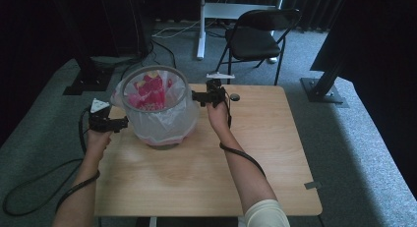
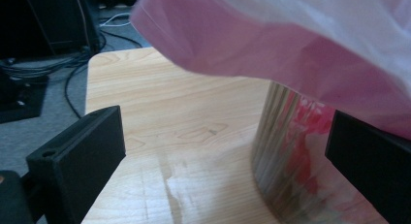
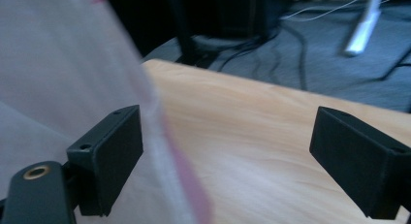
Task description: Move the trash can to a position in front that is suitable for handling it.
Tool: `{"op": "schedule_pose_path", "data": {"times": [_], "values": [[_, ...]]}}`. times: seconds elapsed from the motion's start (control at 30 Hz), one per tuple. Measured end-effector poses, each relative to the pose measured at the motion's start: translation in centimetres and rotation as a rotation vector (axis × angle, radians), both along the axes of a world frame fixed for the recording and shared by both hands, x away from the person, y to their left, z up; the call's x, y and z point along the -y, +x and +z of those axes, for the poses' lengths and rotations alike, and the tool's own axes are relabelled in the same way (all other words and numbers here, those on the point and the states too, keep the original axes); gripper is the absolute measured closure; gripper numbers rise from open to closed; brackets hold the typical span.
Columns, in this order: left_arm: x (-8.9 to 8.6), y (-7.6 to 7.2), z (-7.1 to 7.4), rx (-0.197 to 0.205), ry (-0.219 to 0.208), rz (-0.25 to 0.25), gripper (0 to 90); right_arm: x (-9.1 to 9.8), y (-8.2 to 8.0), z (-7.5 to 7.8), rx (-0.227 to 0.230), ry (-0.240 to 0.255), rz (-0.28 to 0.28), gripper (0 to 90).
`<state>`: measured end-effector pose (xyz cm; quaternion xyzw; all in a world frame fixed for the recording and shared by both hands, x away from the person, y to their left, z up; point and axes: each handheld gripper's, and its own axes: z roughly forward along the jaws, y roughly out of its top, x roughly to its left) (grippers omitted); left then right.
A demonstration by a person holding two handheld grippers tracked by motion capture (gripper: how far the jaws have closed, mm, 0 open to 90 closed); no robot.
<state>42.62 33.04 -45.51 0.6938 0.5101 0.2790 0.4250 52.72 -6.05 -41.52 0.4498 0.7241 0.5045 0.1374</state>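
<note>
Left gripper (image 1: pixel 123 123) at bin's left side, jaws spread wide, gripping nothing; bin (image 1: pixel 162 133) with pink-white liner bag (image 1: pixel 147 92) stands on table (image 1: pixel 206 178) left of centre; right gripper (image 1: pixel 195 96) beside rim, jaws apart, empty

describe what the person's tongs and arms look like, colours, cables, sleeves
Both tongs are black, each with two blocky rectangular jaws with small screw holes. The left tongs carry a pale grey three-cornered plate; the right tongs have one too. A black cable trails from each along the forearm. The right arm shows a cream sleeve.
</note>
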Motion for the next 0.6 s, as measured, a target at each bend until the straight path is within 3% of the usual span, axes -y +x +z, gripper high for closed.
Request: {"op": "schedule_pose_path", "data": {"times": [0.07,0.17,0.3,0.6], "values": [[0.0,0.0,0.0,-0.005,-0.004,-0.008,0.7,-0.7,-0.1,0.1,-0.009,-0.006,0.038,11.4],[0.0,-0.1,0.0,-0.005,0.002,-0.018,1.0,-0.9,-0.3,0.2,-0.004,-0.007,0.028,13.7],[0.1,0.0,0.1,-0.027,0.011,-0.035,1.1,-0.7,-0.1,0.1,-0.028,-0.006,0.048,13.4],[1.5,0.5,0.6,-0.034,0.056,-0.058,1.4,0.7,0.0,0.3,-0.013,-0.027,0.075,14.0]]}}
